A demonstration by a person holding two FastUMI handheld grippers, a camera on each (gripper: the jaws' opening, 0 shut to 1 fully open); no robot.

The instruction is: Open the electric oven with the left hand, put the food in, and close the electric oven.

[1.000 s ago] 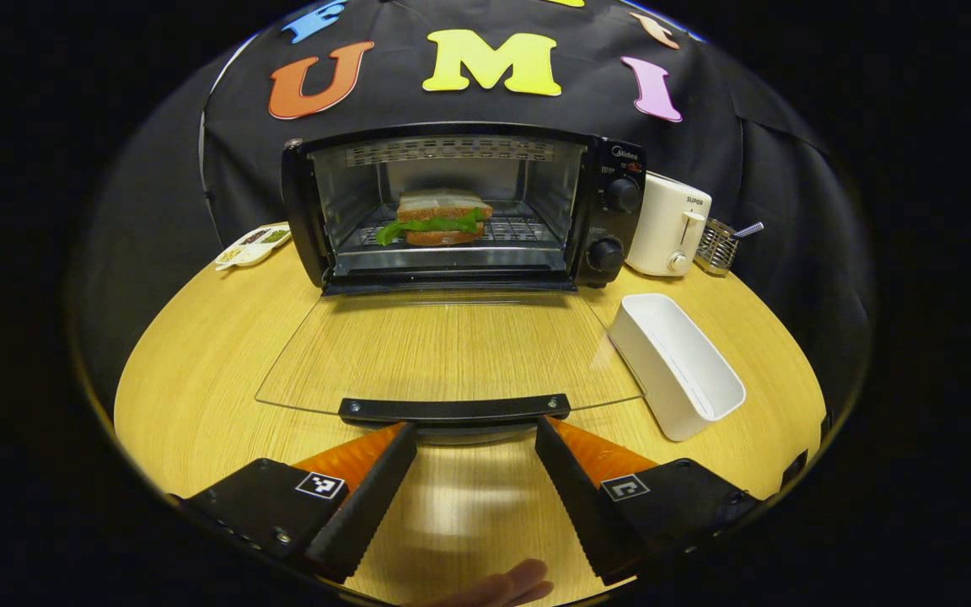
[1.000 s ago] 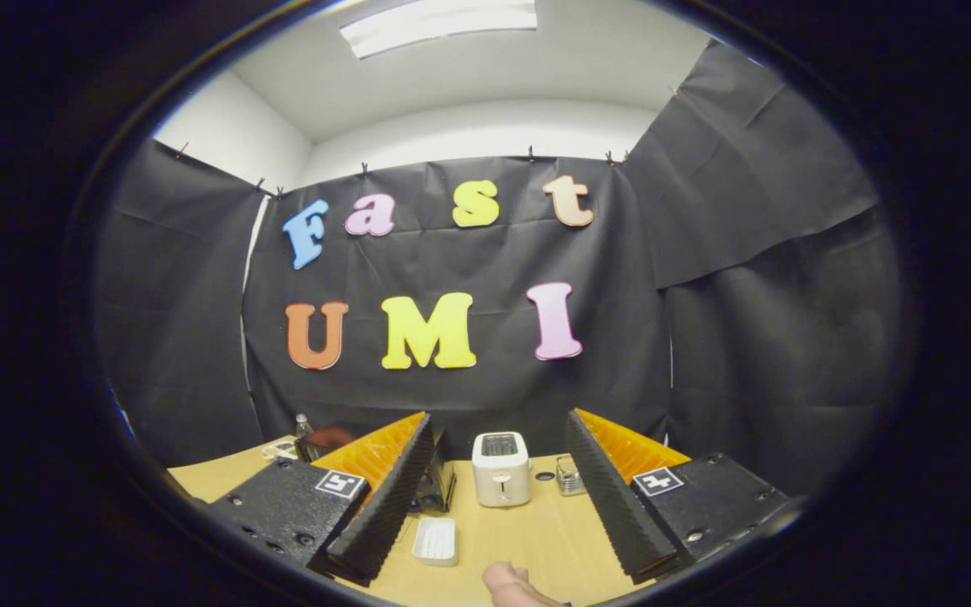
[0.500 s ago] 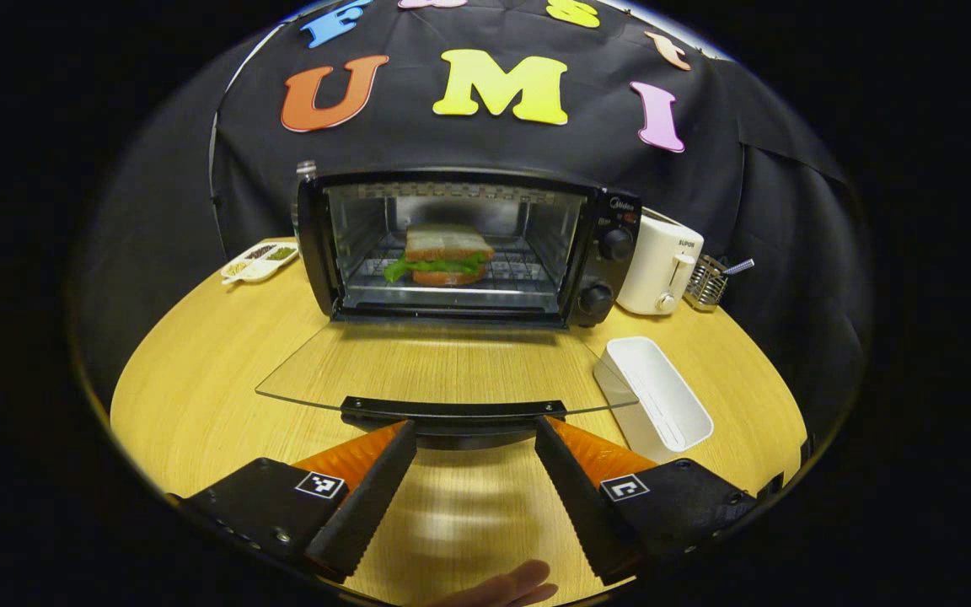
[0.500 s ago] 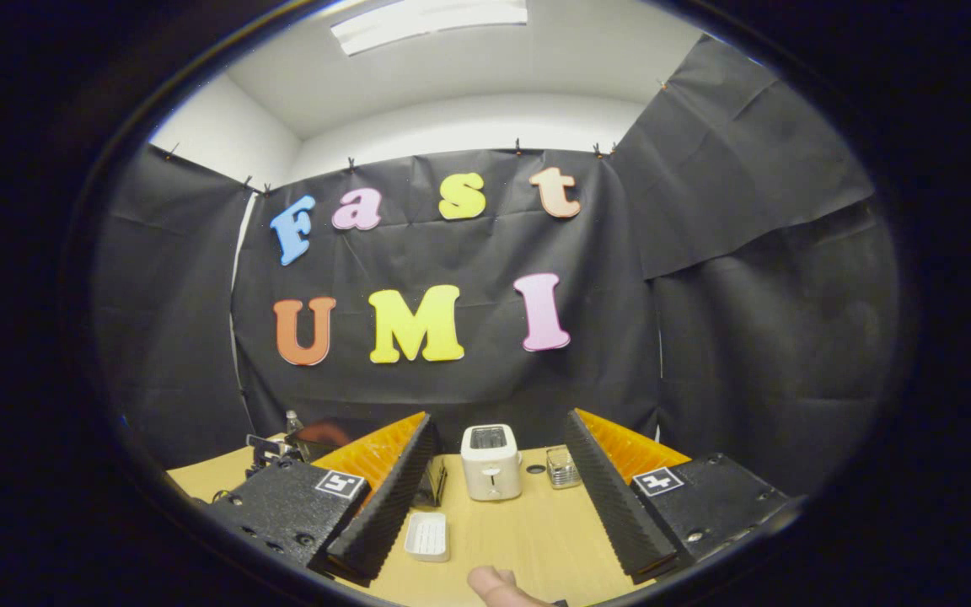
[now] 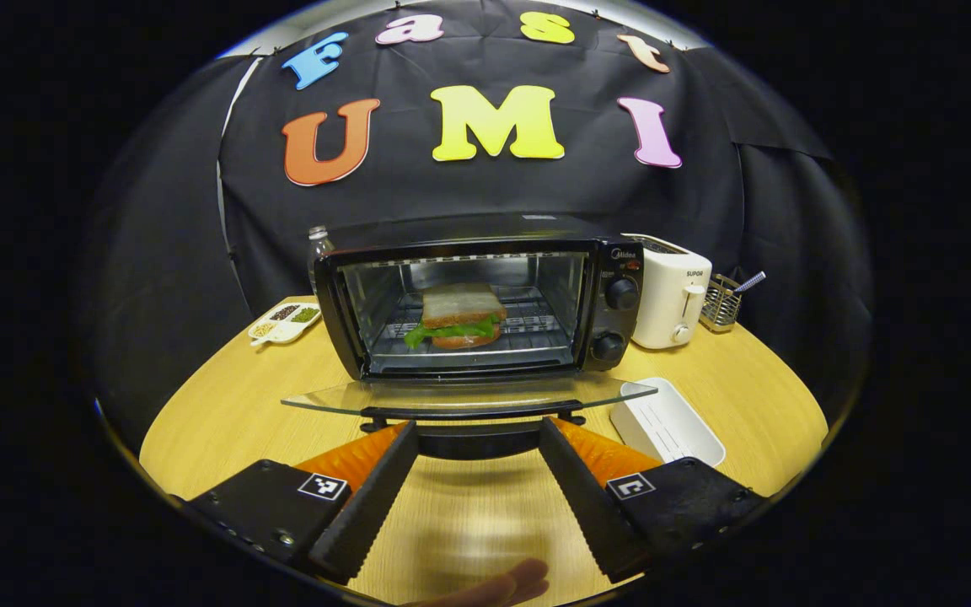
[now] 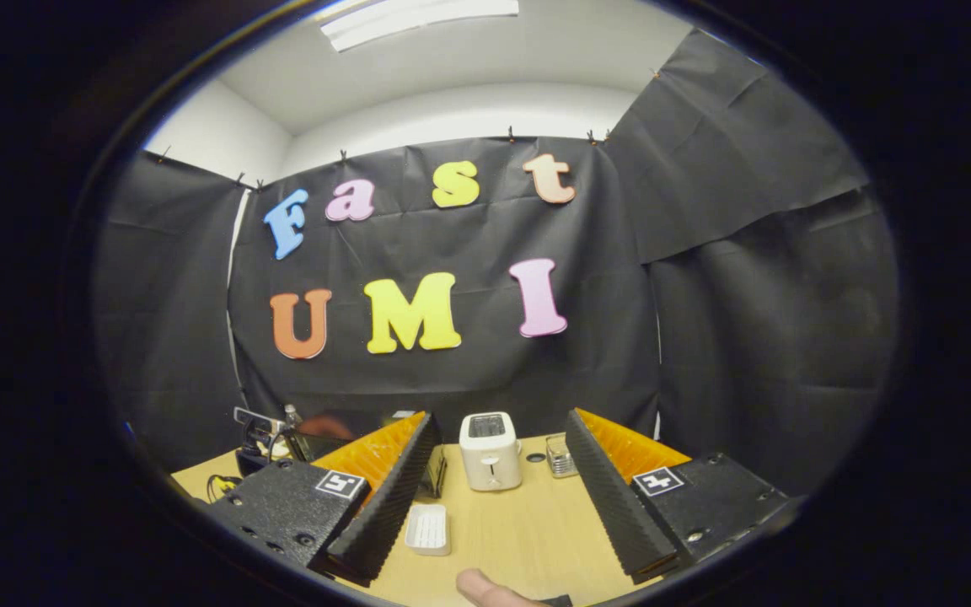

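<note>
The black electric oven (image 5: 612, 253) stands at the back of the round wooden table (image 5: 224, 405). A sandwich (image 5: 460, 314) with green lettuce lies on the rack inside. The glass door (image 5: 469, 394) hangs partly raised, and I see it almost edge-on, with its black handle (image 5: 469, 415) nearest me. My left gripper (image 5: 477, 426) is open, its fingertips just under and to either side of the handle, pressing on nothing. My right gripper (image 6: 500, 417) is open and empty, held above the table and facing the booth wall. In the right gripper view the oven (image 6: 317, 443) is partly hidden behind one finger.
A white toaster (image 5: 671, 291) and a wire rack (image 5: 721, 302) stand right of the oven. A white rectangular dish (image 5: 667, 421) lies in front of them. A small condiment dish (image 5: 285, 322) and a bottle (image 5: 319, 244) are to the oven's left. A person's fingertip (image 5: 502, 586) shows below.
The glass door has swung up from lying low over the table to almost edge-on, with the left gripper rising under its handle. The right gripper has drifted slightly.
</note>
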